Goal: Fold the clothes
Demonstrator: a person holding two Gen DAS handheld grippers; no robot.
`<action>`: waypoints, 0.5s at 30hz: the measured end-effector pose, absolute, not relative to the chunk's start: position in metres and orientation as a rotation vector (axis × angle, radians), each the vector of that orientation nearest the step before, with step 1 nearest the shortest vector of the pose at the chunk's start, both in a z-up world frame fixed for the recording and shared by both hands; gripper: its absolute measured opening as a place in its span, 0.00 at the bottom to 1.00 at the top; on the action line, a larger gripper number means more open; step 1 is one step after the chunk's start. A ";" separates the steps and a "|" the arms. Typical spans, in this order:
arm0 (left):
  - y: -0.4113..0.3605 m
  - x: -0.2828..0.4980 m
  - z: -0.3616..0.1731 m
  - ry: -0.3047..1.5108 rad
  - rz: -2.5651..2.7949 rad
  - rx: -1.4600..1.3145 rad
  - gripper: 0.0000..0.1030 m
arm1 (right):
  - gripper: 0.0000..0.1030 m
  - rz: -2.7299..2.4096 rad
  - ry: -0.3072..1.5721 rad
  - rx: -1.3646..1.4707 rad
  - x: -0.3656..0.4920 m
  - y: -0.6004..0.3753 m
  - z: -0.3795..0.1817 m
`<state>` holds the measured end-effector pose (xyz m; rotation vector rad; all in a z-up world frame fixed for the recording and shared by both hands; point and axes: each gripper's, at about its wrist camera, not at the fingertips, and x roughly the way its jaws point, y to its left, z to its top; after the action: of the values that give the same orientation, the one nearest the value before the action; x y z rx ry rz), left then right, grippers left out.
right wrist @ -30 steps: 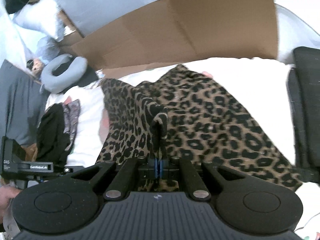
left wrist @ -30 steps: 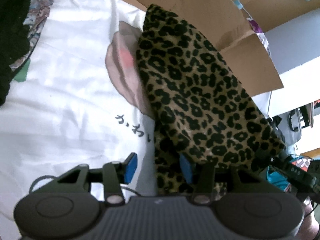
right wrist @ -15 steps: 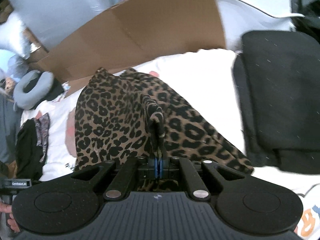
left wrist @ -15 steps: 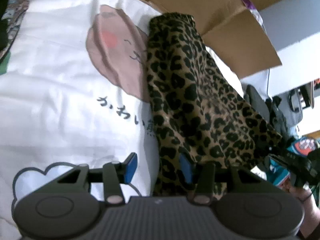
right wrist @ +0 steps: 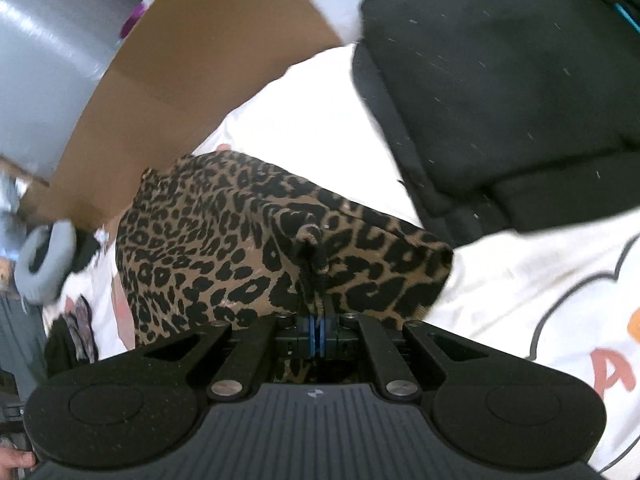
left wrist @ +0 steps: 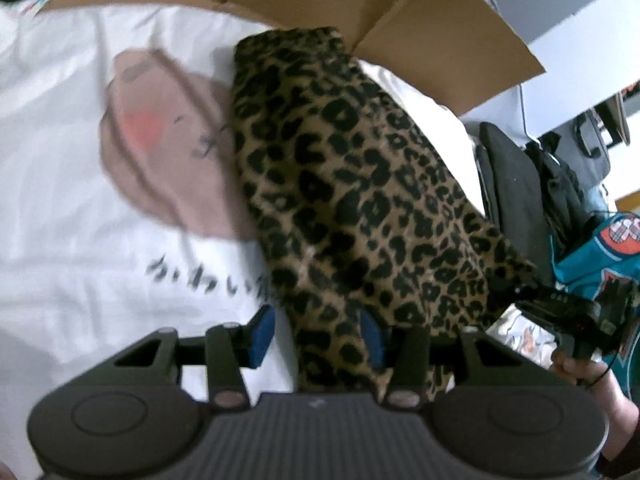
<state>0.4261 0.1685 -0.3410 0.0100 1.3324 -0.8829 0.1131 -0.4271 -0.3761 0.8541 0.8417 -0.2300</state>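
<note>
Right hand-held gripper point(right wrist: 319, 330) clenched tight on a bunched edge of the leopard-print garment point(right wrist: 224, 248), blue pads pressed together with the pinched fabric sticking up out of them. Left hand-held gripper point(left wrist: 318, 334) released, jaws wide apart, blue pads either side of the near end of the same leopard-print garment point(left wrist: 360, 184); cloth lies between the pads, right pad touching or just beside it, left pad apart from it. Garment is folded into a long narrow strip, long axis running from the left hand-held gripper away toward the cardboard box point(left wrist: 404, 20), far end pointing at the box, near corner at right pulled toward the right hand-held gripper point(left wrist: 560, 304). It lies on a white printed sheet point(left wrist: 80, 208) with a pink cartoon figure point(left wrist: 160, 152) and dark lettering just beside its left edge. Black folded cloth point(right wrist: 512, 92) sits beyond the garment on the right in the right wrist view. Grey neck pillow point(right wrist: 44, 264) at far left. Teal printed fabric point(left wrist: 600, 256) at right edge of the left wrist view.
</note>
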 end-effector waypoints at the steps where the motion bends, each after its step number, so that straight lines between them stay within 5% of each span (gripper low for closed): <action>1: 0.163 0.429 -0.339 1.325 -0.892 0.026 0.48 | 0.00 -0.237 0.837 0.866 0.111 -0.428 -0.379; 15: 0.050 0.456 -0.320 1.269 -0.974 0.121 0.48 | 0.10 -0.291 0.831 0.983 0.114 -0.456 -0.400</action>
<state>0.4564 0.0497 -0.3196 0.1214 1.2695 -0.9736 0.1140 -0.4556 -0.3998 0.9832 0.8309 -0.2913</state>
